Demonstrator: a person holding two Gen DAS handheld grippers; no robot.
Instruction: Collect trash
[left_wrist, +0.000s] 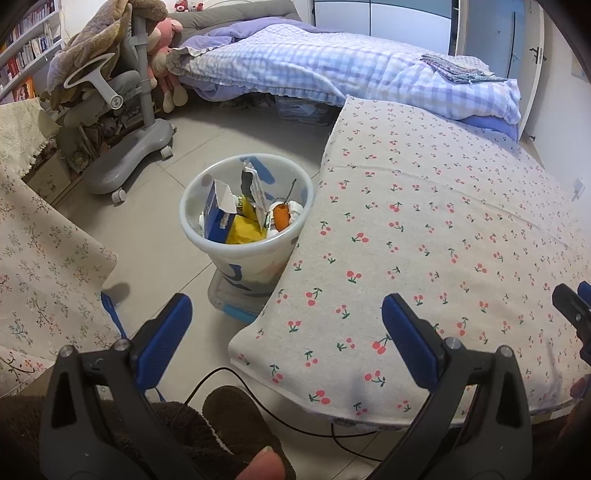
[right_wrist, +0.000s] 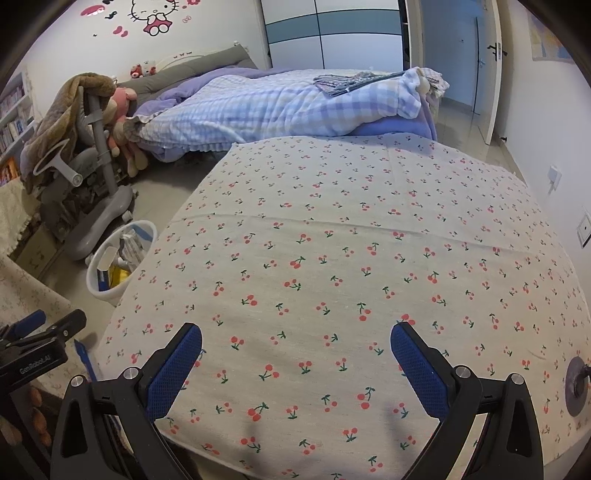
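Bedroom floor of pale grey tile fills the left wrist view. On it stands a round translucent white bin (left_wrist: 245, 221), touching the edge of a table (left_wrist: 424, 240) draped in coarse cherry-print cloth. Inside the bin: a torn blue carton (left_wrist: 218, 214), a yellow wrapper (left_wrist: 243, 230), a crumpled foil pouch (left_wrist: 255, 188) and an orange item (left_wrist: 281, 216) with a thin stalk; lower contents are hidden. The bin sits on a clear box (left_wrist: 232, 299), partly cut off by the cloth. Left gripper (left_wrist: 286, 330) is spread wide and empty, hovering over floor and table corner. Behind: a grey wheeled chair (left_wrist: 122, 122) under a brown throw, and a bed (left_wrist: 332, 62) with checked quilt. A black cable (left_wrist: 295, 424) trails below.

Right wrist view: cherry cloth covers nearly the whole field, flat with faint creases. Right gripper (right_wrist: 295, 363) is released wide above it, holding nothing. The bin shows at left, half masked by the table edge. A dark round object (right_wrist: 578, 384) at right is cut off and unidentifiable.
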